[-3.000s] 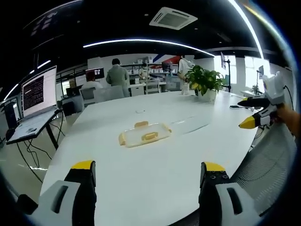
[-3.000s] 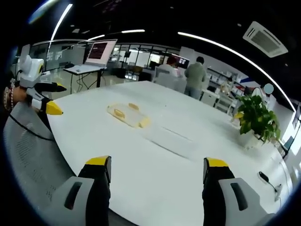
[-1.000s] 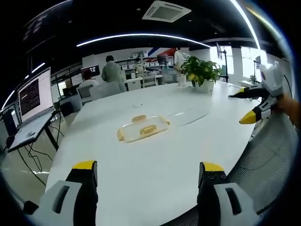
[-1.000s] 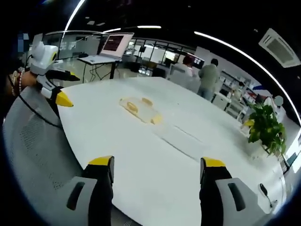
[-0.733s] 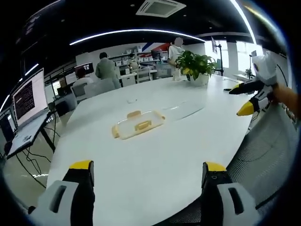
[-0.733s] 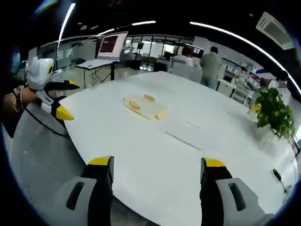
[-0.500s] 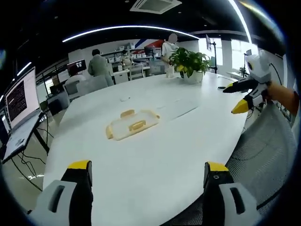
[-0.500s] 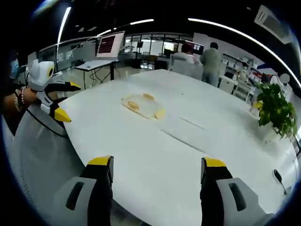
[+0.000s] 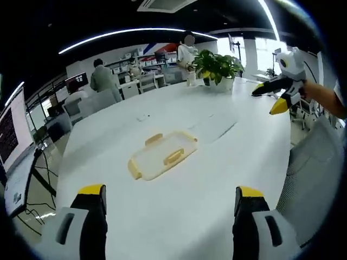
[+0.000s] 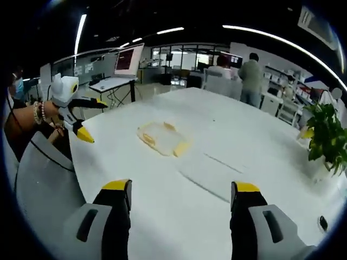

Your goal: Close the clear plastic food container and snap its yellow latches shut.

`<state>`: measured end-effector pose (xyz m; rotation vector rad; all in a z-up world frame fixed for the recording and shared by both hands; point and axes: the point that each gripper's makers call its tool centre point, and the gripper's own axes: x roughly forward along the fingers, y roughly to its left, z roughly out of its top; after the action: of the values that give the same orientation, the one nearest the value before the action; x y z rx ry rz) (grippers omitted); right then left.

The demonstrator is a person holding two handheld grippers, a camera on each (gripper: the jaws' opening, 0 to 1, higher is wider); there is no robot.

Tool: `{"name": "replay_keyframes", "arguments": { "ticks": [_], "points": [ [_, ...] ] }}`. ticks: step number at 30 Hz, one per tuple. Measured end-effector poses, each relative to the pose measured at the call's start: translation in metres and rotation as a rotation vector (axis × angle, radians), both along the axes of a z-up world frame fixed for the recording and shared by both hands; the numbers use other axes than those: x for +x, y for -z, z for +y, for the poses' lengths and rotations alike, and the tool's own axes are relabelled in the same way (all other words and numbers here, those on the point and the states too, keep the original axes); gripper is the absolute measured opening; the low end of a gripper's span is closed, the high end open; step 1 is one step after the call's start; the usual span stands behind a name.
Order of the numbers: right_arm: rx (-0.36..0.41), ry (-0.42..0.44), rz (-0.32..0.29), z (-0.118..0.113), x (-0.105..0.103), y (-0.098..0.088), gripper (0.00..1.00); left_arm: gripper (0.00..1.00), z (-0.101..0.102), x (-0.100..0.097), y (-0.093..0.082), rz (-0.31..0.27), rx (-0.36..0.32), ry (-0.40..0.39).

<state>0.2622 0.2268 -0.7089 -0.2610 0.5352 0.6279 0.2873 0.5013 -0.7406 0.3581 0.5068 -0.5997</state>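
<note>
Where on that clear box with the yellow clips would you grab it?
Probably by a yellow latch on the container's long edge, coming from above: the box lies low and flat on the white table, and the latches stick out from its rim.

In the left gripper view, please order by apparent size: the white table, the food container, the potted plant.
1. white table
2. food container
3. potted plant, though it stands farther away, so its true size is unsure.
</note>
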Motion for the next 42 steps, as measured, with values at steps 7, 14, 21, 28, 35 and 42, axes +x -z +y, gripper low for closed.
{"name": "replay_keyframes", "arguments": {
  "ticks": [7,14,21,28,35,42],
  "points": [
    [-0.109,-0.128,-0.050,0.010,0.043,-0.010,0.73,0.97,0.008,0.047,0.004,0.026,0.059,0.095],
    [-0.227,-0.259,-0.079,0.028,0.085,-0.004,0.65,0.94,0.014,0.078,0.021,0.106,0.180,0.221],
    [-0.322,-0.403,-0.063,0.054,0.116,0.015,0.63,0.94,0.015,0.114,0.036,0.126,0.279,0.284],
    [-0.335,-0.558,-0.023,0.082,0.132,0.033,0.58,0.89,0.008,0.136,0.050,0.158,0.370,0.403],
    [-0.365,-0.623,0.010,0.092,0.153,0.054,0.58,0.87,0.002,0.145,0.064,0.204,0.426,0.481],
    [-0.397,-0.686,0.082,0.095,0.154,0.075,0.56,0.81,0.001,0.147,0.080,0.255,0.476,0.556]
  ]
}}
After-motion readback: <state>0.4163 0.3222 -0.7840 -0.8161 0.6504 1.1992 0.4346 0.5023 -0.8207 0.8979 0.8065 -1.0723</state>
